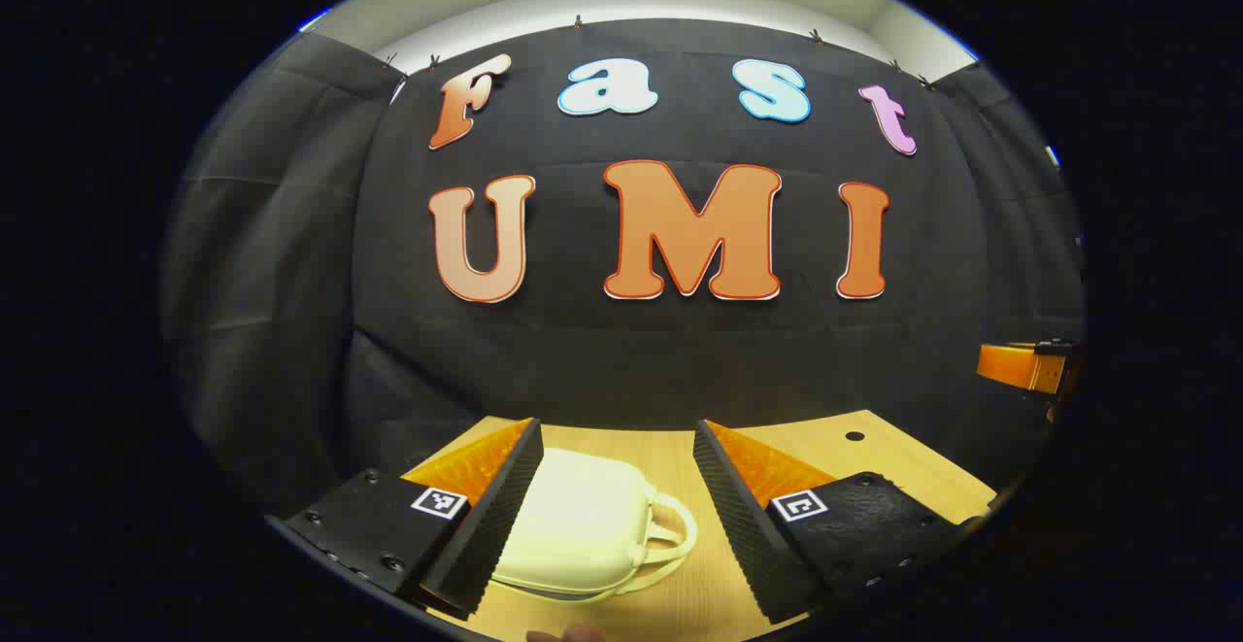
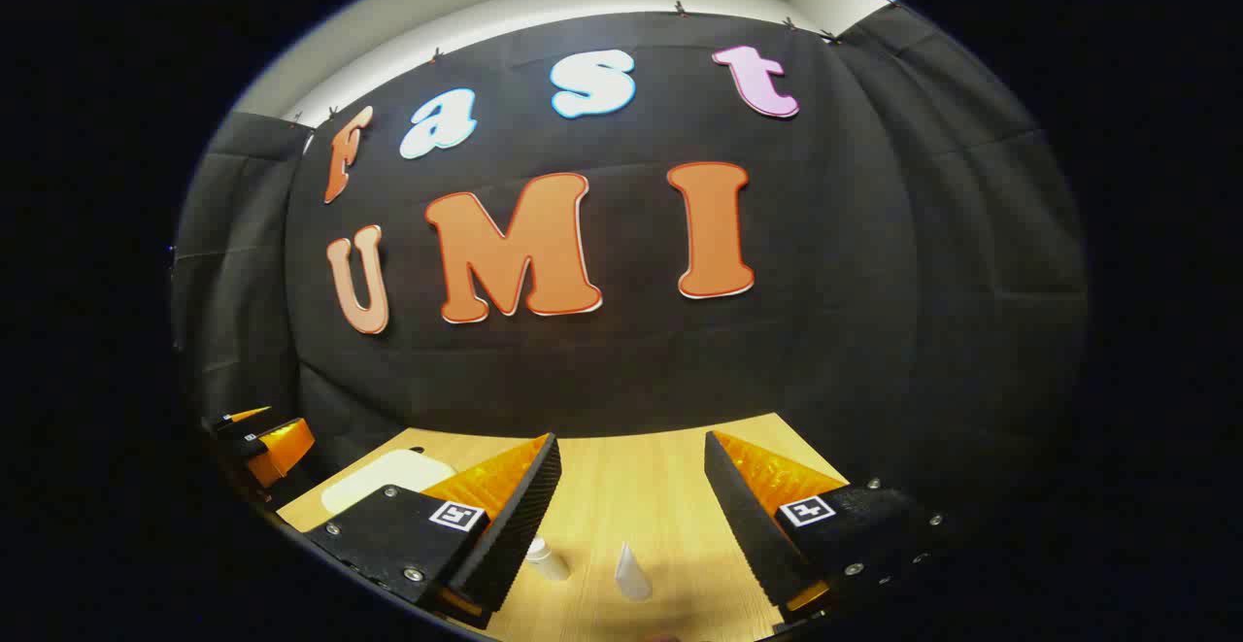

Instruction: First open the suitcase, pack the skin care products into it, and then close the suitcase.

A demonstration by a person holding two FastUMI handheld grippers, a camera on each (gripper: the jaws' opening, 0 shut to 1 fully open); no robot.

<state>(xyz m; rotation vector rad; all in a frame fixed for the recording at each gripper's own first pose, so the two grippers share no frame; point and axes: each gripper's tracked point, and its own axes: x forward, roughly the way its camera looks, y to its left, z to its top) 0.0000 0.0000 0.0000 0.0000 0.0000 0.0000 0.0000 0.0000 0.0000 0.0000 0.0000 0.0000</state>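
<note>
Suitcase (image 1: 573, 525) between spread jaws; 2 bottles (image 2: 547, 558) ahead.

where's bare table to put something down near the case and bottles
Bare wood lies right of the suitcase, toward the small hole. More runs behind the two bottles to the wall. Crowded: around the bottles, between the right tool fingers.
</note>
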